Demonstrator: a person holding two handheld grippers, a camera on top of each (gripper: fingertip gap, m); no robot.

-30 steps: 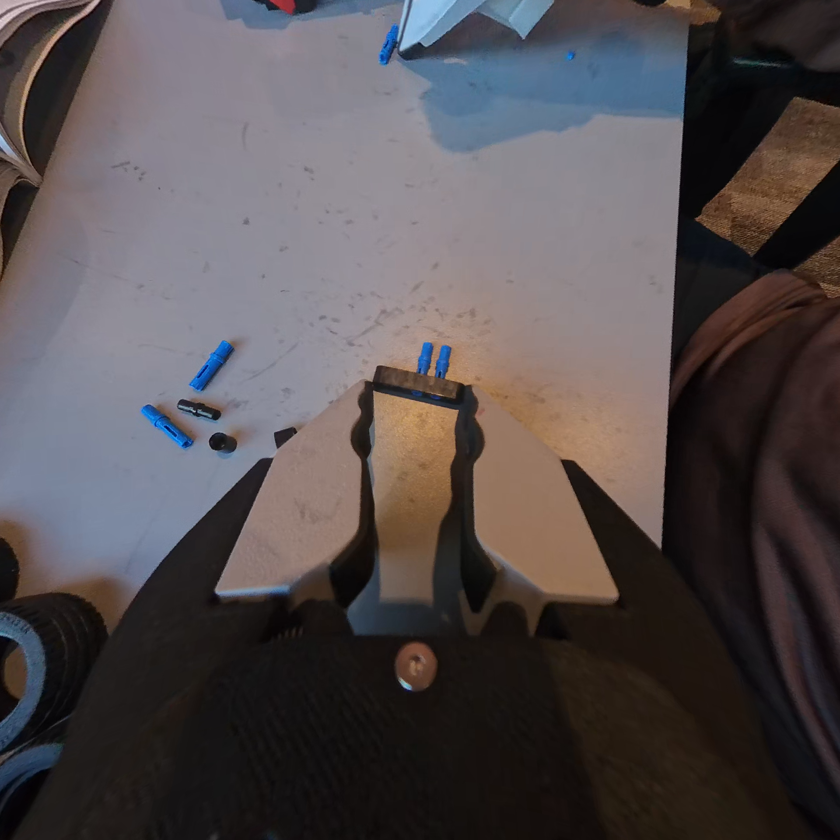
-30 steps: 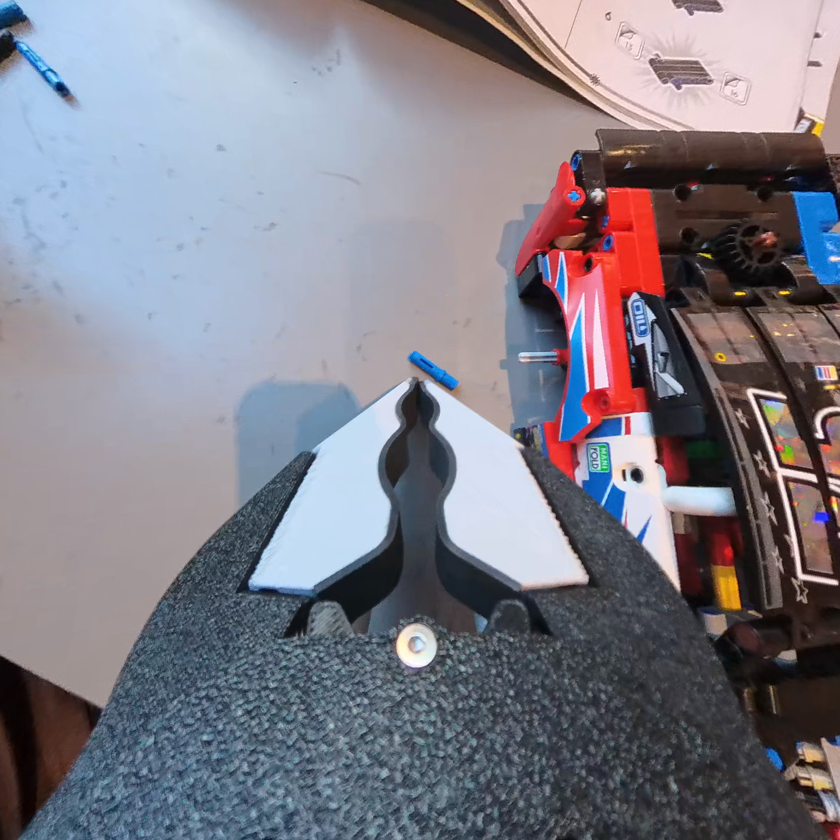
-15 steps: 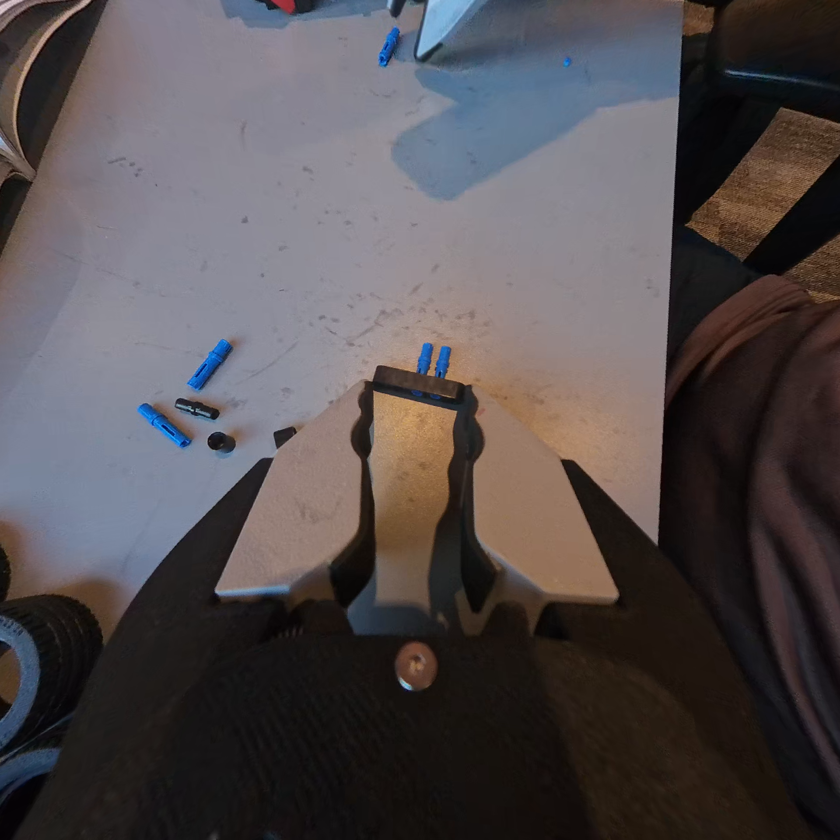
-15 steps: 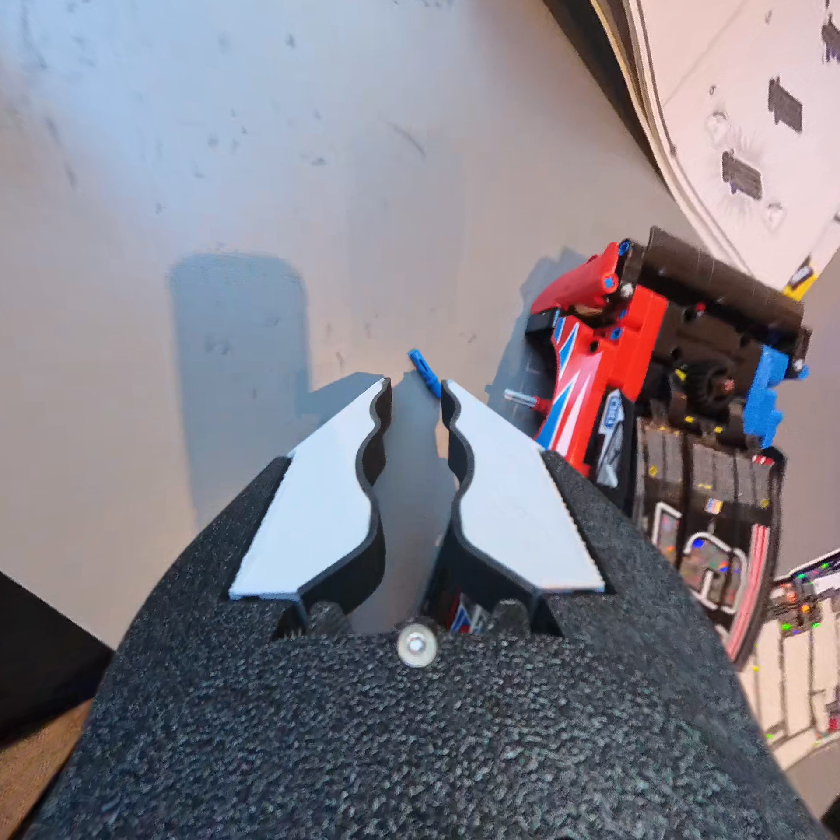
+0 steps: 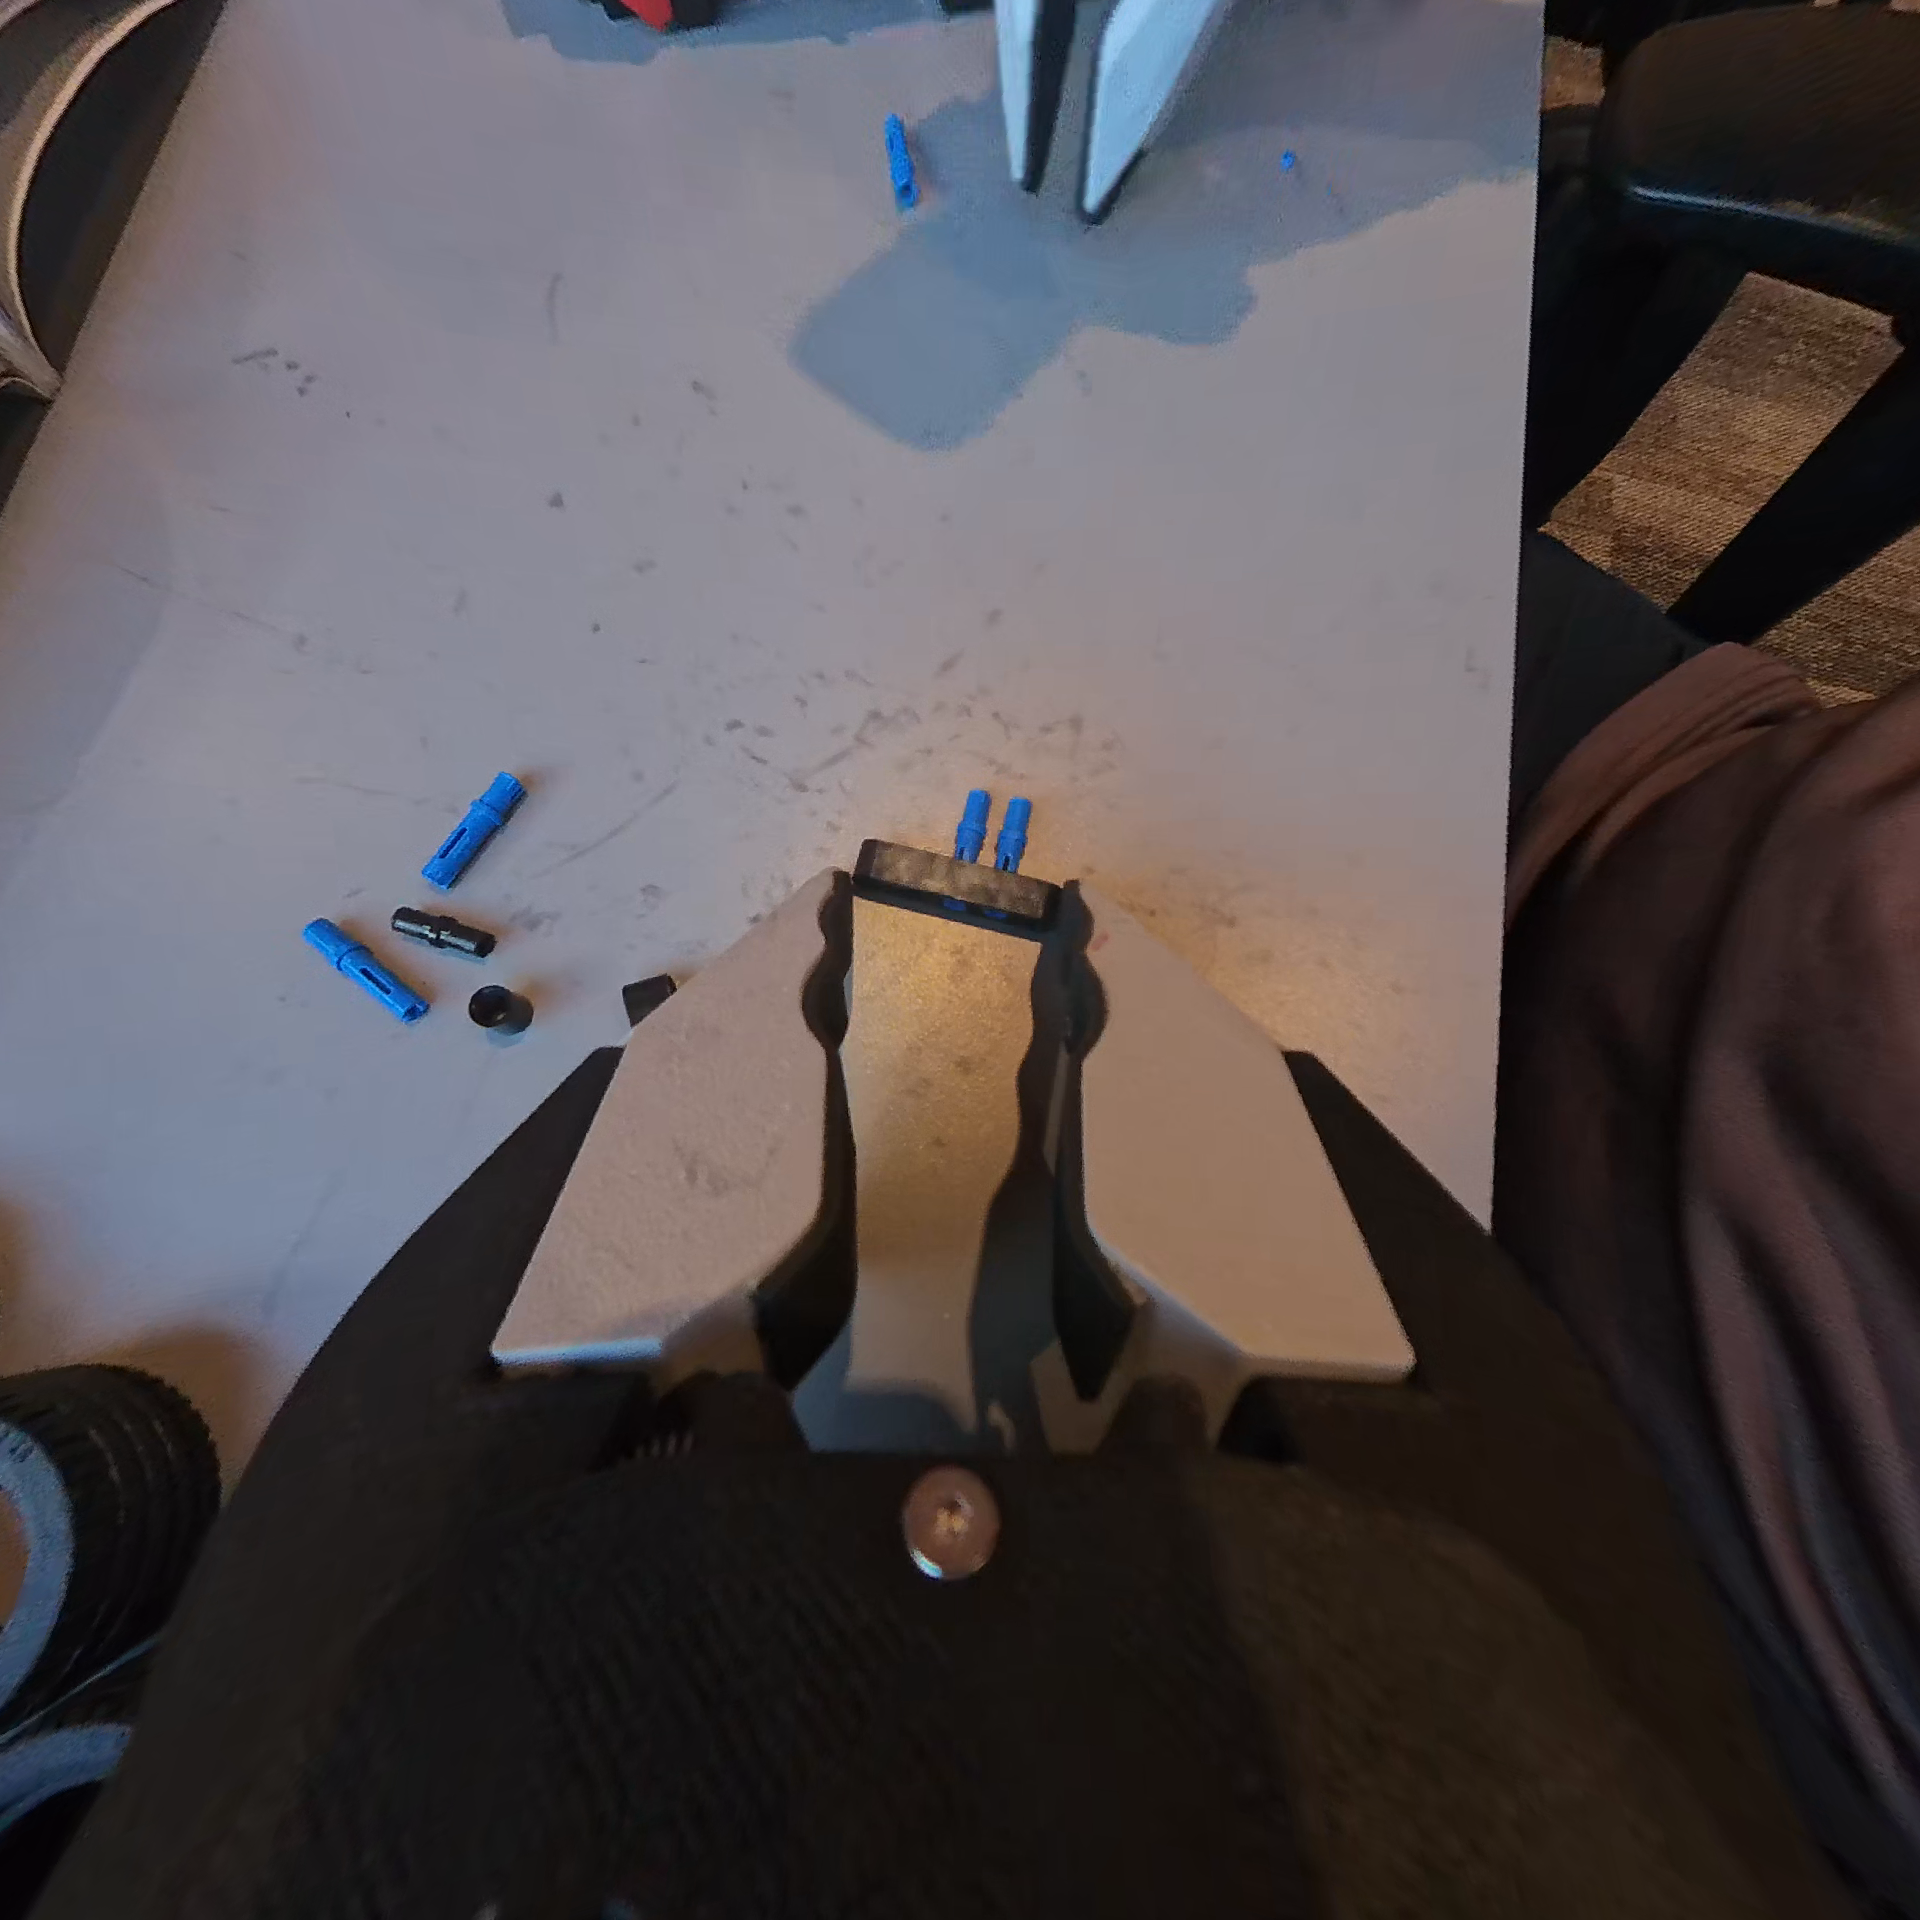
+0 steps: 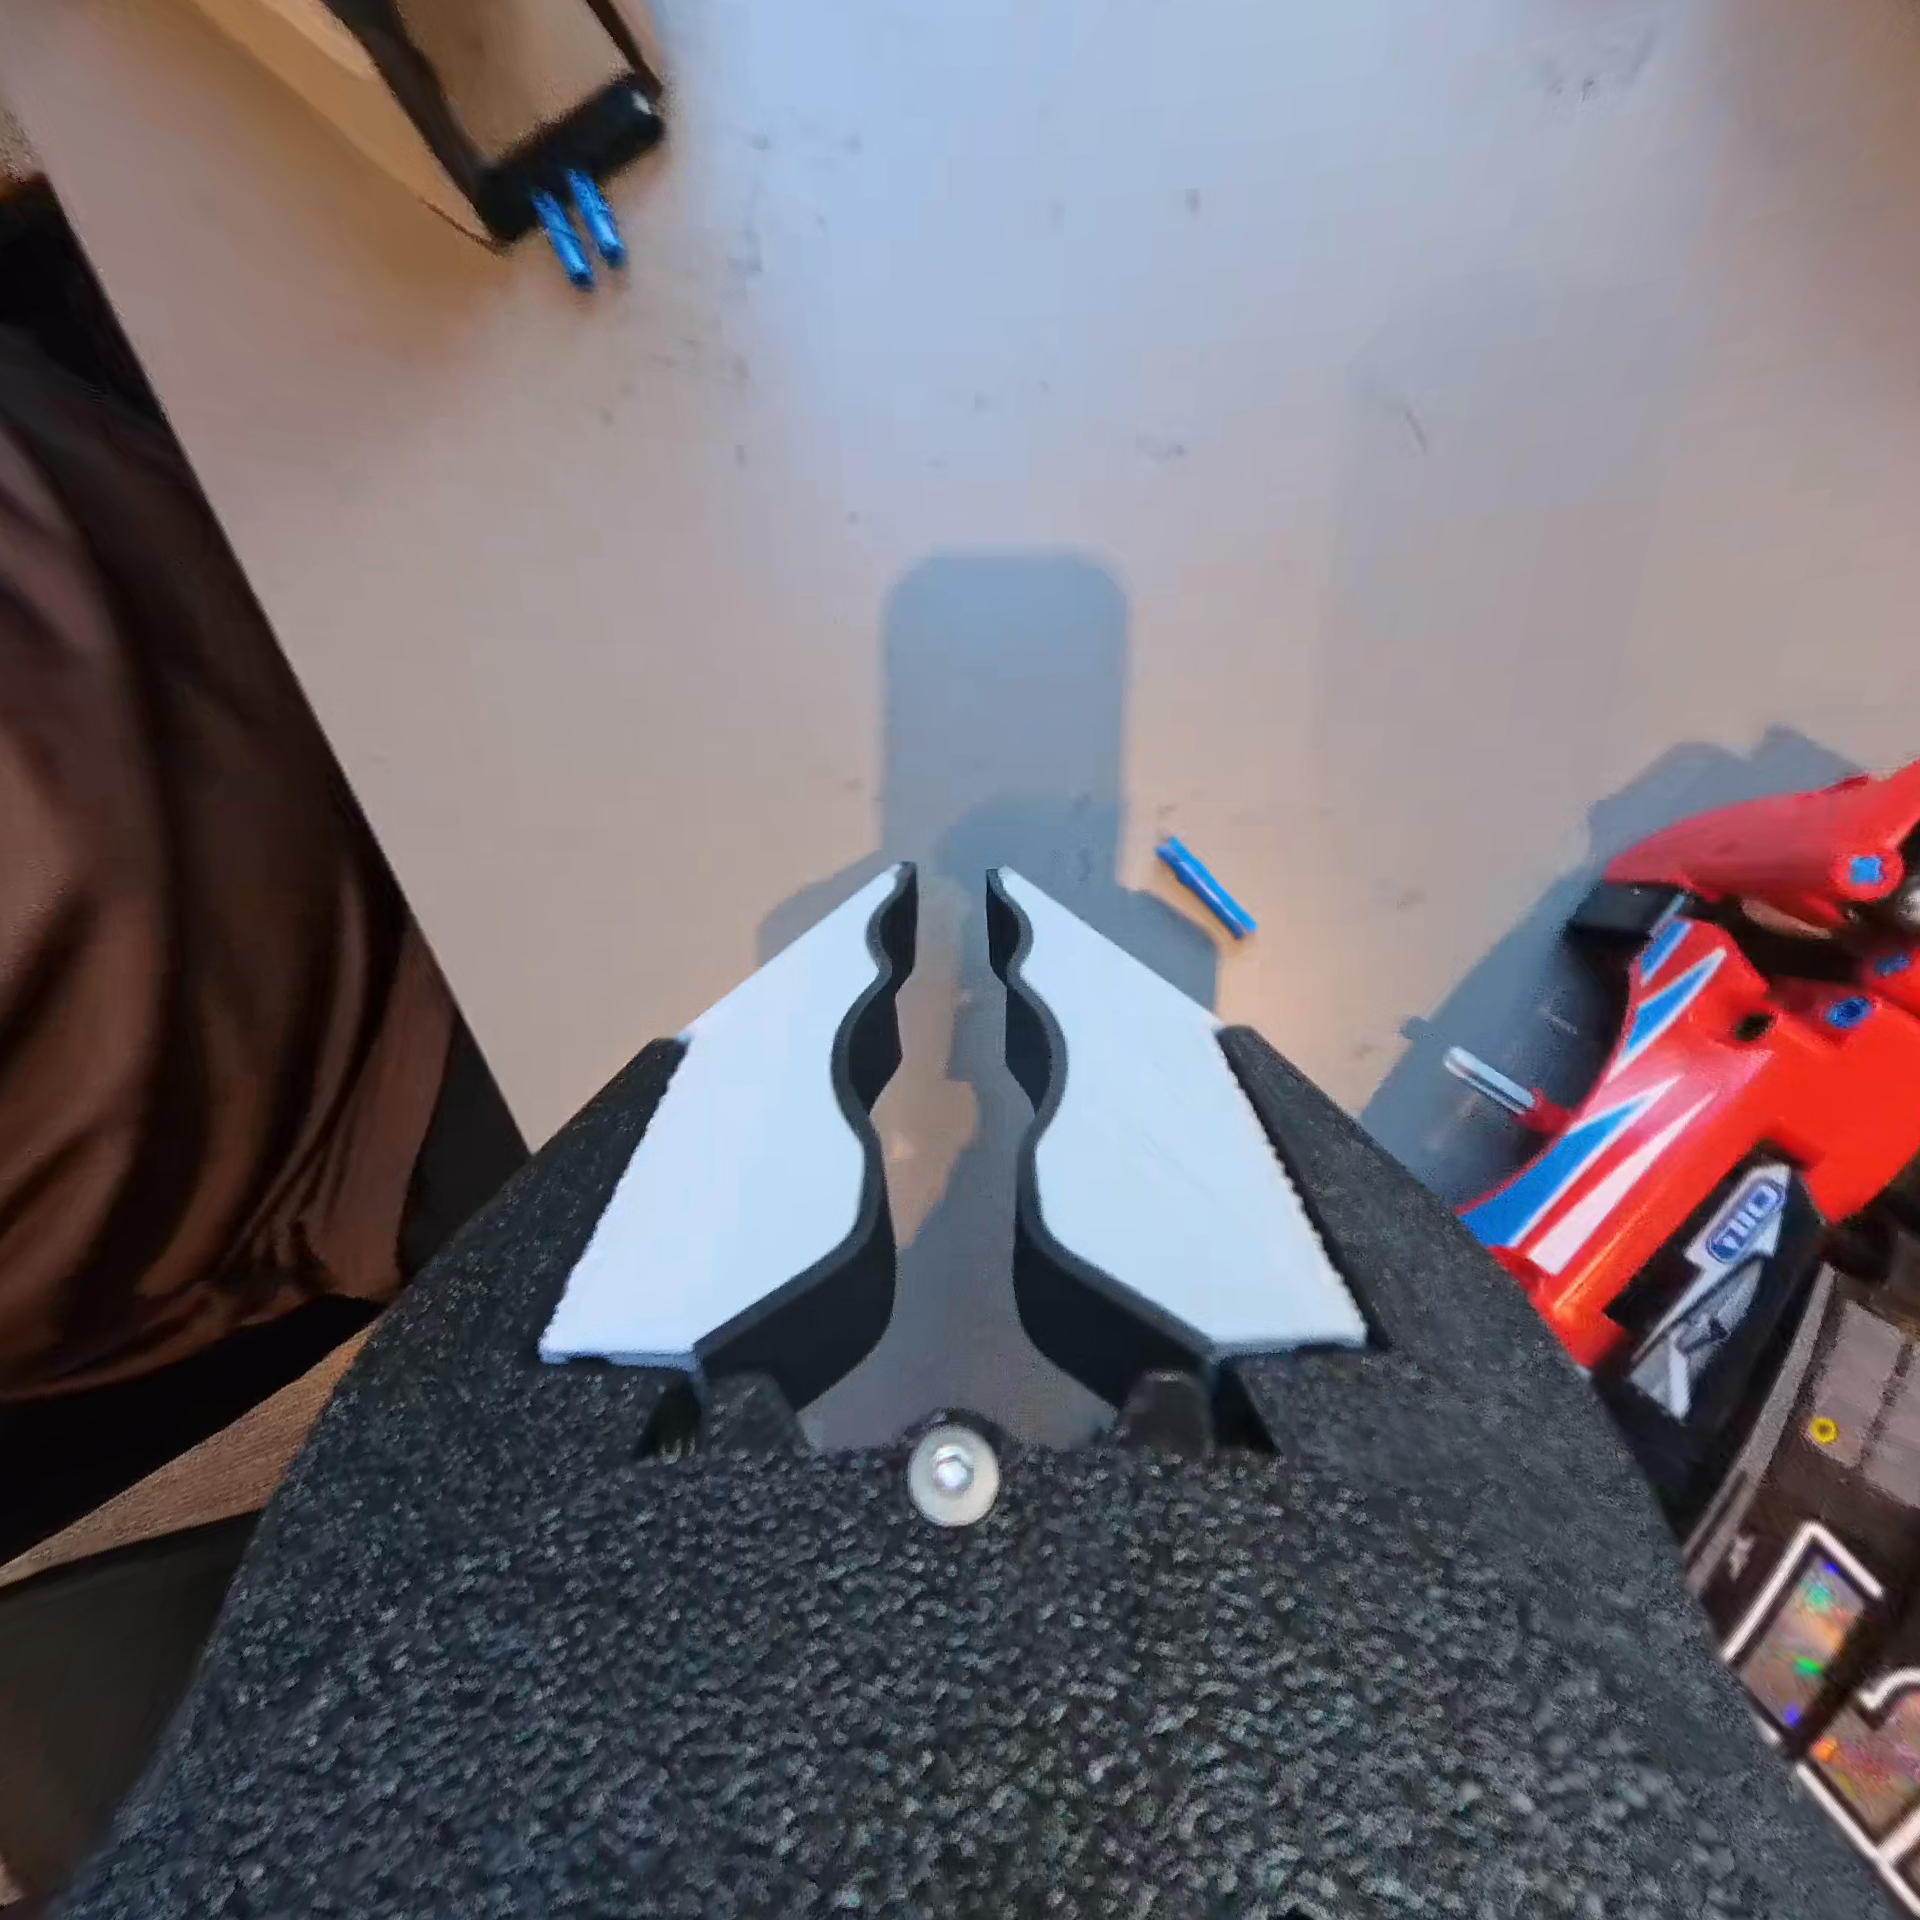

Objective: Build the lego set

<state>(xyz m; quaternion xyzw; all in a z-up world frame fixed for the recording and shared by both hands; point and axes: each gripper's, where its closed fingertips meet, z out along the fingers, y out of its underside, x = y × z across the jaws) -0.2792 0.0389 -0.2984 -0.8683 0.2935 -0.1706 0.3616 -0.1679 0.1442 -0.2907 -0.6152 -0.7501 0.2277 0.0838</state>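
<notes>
I'm holding the left gripper [image 5: 954, 894] low over the grey table [image 5: 727, 468], and its fingers are clamping a flat black lego beam [image 5: 951, 881] crosswise at the tips, so they are standing as far apart as the beam is long. Two blue pins [image 5: 994, 826] are sticking out of the beam's far face, side by side, pointing away from me.

Off to my left on the table, loose parts are lying near one another: a blue pin [image 5: 475, 829], a second blue pin [image 5: 366, 969], a short black pin [image 5: 443, 930] between them, and a small black bush [image 5: 499, 1006] (a further black piece is peeking out beside the left finger, too hidden to name). Black tyres [image 5: 94, 1475] are sitting at the near left corner.

I'm hovering the right gripper [image 6: 951, 878] over the far end of the table, fingers parted by a narrow gap and gripping nothing. A lone blue pin [image 6: 1205, 886] is lying just beside its right fingertip, apart from it. The red, white and blue lego car [image 6: 1714, 1122] is resting further right, touching neither gripper.
</notes>
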